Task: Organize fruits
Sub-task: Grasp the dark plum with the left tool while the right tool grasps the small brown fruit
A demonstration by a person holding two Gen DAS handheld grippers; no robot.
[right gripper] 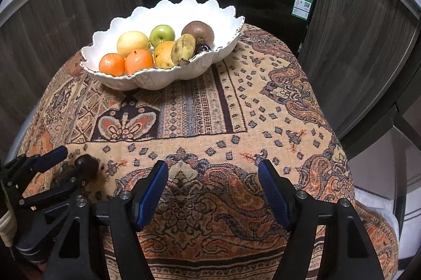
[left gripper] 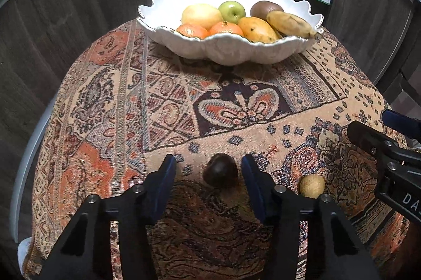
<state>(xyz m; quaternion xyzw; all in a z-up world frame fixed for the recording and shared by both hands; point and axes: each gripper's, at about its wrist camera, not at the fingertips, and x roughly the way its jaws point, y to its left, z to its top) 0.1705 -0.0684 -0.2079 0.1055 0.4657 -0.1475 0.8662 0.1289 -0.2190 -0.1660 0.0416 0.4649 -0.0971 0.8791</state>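
**Dark fruit lined up, nothing gripped**

Now we see the dark round fruit (left gripper: 220, 173) on the near cloth (left gripper: 168, 101), between the left gripper (left gripper: 209, 165)'s spread fingers, untouched. It's near-spherical, with no clear long axis. Closing off-centre could roll it toward the tan fruit (left gripper: 312, 185). Our right gripper (right gripper: 213, 172) is spread and empty; the bowl (left gripper: 229, 51) sits far.

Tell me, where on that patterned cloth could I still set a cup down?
The widest bare stretch runs from the white bowl to the right claw, and rightward to the cloth's edge. The near left is crowded: the left claw straddles a dark fruit, with a tan fruit beside it.
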